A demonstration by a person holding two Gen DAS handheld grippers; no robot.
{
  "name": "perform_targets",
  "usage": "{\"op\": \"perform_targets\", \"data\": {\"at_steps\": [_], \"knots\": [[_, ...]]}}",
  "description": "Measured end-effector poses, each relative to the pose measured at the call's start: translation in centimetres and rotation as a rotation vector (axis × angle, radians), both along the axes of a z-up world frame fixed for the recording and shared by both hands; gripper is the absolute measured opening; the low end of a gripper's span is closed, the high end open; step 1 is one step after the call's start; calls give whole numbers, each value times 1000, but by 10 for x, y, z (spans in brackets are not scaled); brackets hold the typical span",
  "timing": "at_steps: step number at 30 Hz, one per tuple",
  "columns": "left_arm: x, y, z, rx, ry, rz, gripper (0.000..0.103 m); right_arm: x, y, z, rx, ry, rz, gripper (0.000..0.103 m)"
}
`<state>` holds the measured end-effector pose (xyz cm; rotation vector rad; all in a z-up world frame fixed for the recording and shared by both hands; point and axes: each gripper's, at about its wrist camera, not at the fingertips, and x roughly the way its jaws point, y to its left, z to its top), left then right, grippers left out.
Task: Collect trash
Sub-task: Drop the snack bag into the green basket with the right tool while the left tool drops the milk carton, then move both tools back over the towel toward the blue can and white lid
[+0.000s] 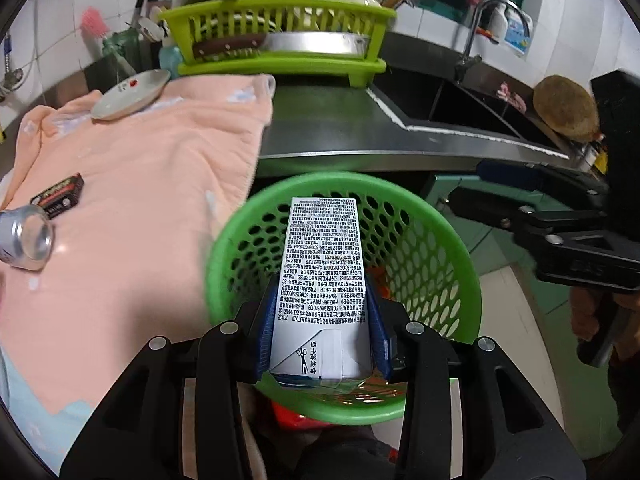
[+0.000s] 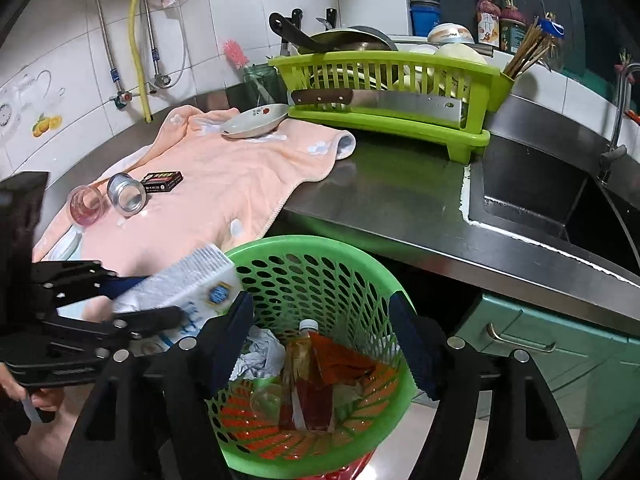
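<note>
My left gripper [image 1: 320, 320] is shut on a white milk carton [image 1: 324, 264] with black print and holds it over the green perforated trash basket [image 1: 448, 240]. In the right wrist view the same carton [image 2: 188, 284] pokes over the basket's left rim [image 2: 316, 246]. My right gripper [image 2: 324, 336] is open and empty above the basket. The basket holds a plastic bottle [image 2: 302, 364], an orange wrapper [image 2: 340, 364] and crumpled paper [image 2: 260, 352]. A silver can [image 2: 126, 194], a small black box [image 2: 162, 181] and a pink plastic cup [image 2: 86, 205] lie on the peach towel [image 2: 224, 184].
A steel counter [image 2: 384, 196] runs behind the basket, with a sink [image 2: 532, 196] to the right. A green dish rack [image 2: 384, 76] holds dishes and a cleaver [image 2: 384, 102]. A plate [image 2: 254, 122] sits on the towel's far end. A green cabinet drawer [image 2: 552, 340] is at the lower right.
</note>
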<state>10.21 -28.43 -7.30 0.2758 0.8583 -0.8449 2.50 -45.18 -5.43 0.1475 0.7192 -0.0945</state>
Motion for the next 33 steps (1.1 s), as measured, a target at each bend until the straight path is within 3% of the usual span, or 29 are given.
{"op": "perform_targets", "data": {"at_steps": [7, 8, 11, 22, 33], "knots": [[-2, -6, -6, 10, 16, 6, 42, -9, -4, 1, 15, -19, -4, 76], [-2, -5, -6, 10, 17, 10, 51, -9, -4, 2, 16, -20, -4, 76], [-2, -1, -5, 4, 5, 26, 62, -10, -3, 2, 17, -23, 0, 77], [0, 32, 6, -16, -2, 83, 65, -13, 17, 12, 16, -52, 33, 82], [3, 97, 21, -48, -23, 194, 66, 7, 55, 19, 19, -62, 111, 82]]}}
